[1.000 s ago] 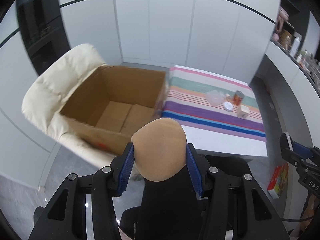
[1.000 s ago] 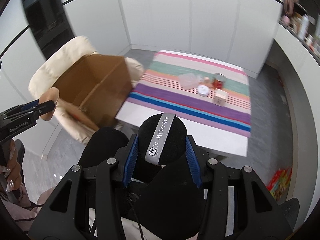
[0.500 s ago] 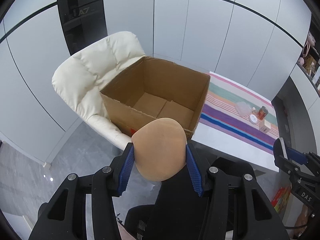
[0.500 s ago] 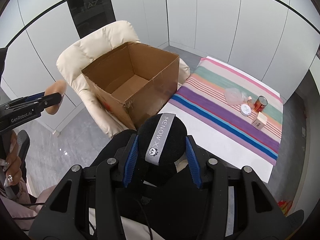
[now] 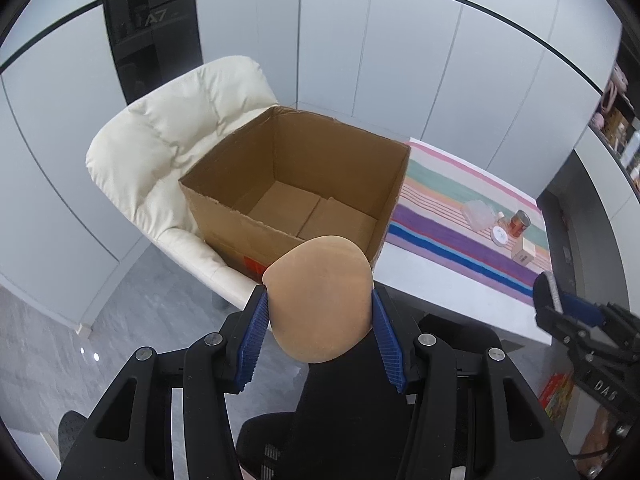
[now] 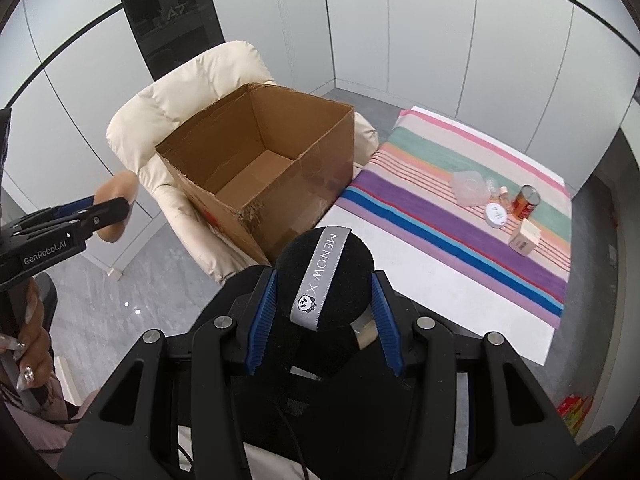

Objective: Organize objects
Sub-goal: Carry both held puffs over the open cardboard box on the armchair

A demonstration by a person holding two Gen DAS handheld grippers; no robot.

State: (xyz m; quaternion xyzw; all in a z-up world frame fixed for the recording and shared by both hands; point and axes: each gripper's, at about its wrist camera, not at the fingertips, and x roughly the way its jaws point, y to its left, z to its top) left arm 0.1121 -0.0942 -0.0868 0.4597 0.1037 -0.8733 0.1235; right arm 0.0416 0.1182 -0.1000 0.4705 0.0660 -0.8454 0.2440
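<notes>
A: White panelled walls, grey floor. Cream chair [image 5: 168,148] w/ an open box [image 5: 296,184] on its seat, box looks empty. Striped tabletop [image 6: 460,216] just right of the box.

B: Tools?

A: Left tool [image 5: 320,320] is clamped on a tan puff [image 5: 320,300], pads pressing both its sides. Right tool [image 6: 324,300] is gripping a black puff [image 6: 320,280] w/ a grey "MENOW X" ribbon across it. Neither is wide.

B: Where do the puffs sit vs the box?

A: Both are held in the air short of it, on the near side. From the left tool the box mouth lies straight ahead and below; the tan puff overlaps the box's near right corner in that view. From the right tool the box is ahead and off to the left, its near corner just past the black puff.

B: So which hand's closer?

A: Left, I'd say. It's lined up on the opening already. Right needs to swing left first.

B: Other stuff to sort?

A: Far right end of the tabletop: red can [image 6: 526,200], white round lid [image 6: 496,215], small carton [image 6: 525,238], clear plastic dish [image 6: 470,187]. All close together, well apart from the box.

B: Risk?

A: Prob. low. Puffs are soft and light, box mouth is wide. Only the drop needs to clear the near wall.
</notes>
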